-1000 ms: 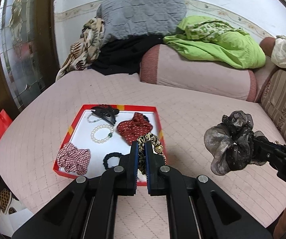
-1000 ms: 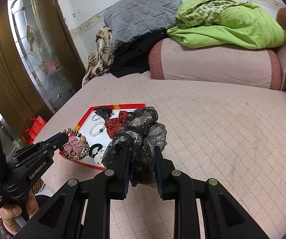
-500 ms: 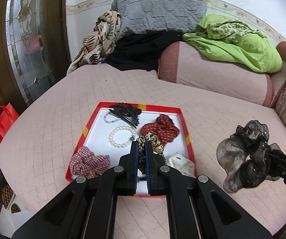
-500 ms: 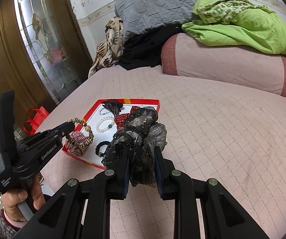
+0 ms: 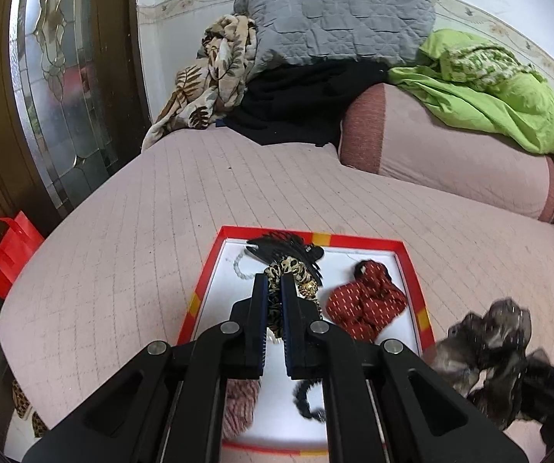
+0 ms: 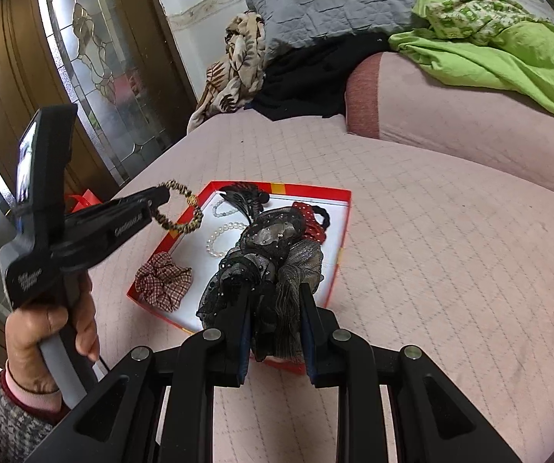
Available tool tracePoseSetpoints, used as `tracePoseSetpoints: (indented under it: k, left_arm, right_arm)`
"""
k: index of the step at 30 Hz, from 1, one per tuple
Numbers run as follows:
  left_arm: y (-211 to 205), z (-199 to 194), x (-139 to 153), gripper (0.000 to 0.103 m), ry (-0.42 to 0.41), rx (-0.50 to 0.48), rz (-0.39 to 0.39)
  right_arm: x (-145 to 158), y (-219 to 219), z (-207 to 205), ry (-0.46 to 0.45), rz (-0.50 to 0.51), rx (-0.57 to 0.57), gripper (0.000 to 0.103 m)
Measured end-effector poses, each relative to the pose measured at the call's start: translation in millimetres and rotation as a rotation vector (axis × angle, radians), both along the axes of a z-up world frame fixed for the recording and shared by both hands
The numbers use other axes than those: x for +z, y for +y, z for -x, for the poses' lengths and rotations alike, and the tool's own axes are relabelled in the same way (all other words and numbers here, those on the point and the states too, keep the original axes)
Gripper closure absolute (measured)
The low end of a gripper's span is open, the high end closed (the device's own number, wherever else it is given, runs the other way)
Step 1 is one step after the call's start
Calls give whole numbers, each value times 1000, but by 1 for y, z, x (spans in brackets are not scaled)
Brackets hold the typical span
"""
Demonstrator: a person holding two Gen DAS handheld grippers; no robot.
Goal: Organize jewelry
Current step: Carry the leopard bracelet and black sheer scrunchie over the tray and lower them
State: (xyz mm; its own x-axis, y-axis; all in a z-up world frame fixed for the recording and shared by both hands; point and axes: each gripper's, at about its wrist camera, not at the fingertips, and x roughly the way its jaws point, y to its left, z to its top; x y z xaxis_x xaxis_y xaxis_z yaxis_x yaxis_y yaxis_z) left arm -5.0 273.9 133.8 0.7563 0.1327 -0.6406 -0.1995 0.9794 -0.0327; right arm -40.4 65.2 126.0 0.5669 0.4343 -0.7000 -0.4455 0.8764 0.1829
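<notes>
Jewelry and hair ties are lying in a red-rimmed tray [image 6: 308, 190] on a pink bed [image 6: 450, 254] while the left gripper [image 5: 273, 283] is clamping a leopard-print scrunchie [image 6: 178, 208] and the right gripper [image 6: 275, 308] is pinching a sheer grey scrunchie [image 6: 273, 254] above it.

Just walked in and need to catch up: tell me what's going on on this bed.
A person is sorting hair accessories and jewelry with a hand-held gripper in each hand. The left hand-held gripper is shut on a leopard-print scrunchie, held above the left edge of the red-rimmed tray. The right hand-held gripper is clamped on a dark sheer scrunchie over the tray's near side. Already lying in the tray: a plaid scrunchie, a pearl bracelet, a red scrunchie and a black hair claw.
</notes>
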Motion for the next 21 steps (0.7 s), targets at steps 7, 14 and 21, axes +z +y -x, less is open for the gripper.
tracePoseSetpoints:
  k: [7,14,21]
  left_arm:
    - [29,-23,-17,97,29,11,85]
    - [46,-29,-35,97,75,-19,164]
    - [59,-35,-51,97,102,-20,189]
  right_arm:
    - [-12,15,-21,39,-20,11,79]
    - [-30,39,-40,85,-37,38,79]
    - [-53,54,-59,132,-42,42,79]
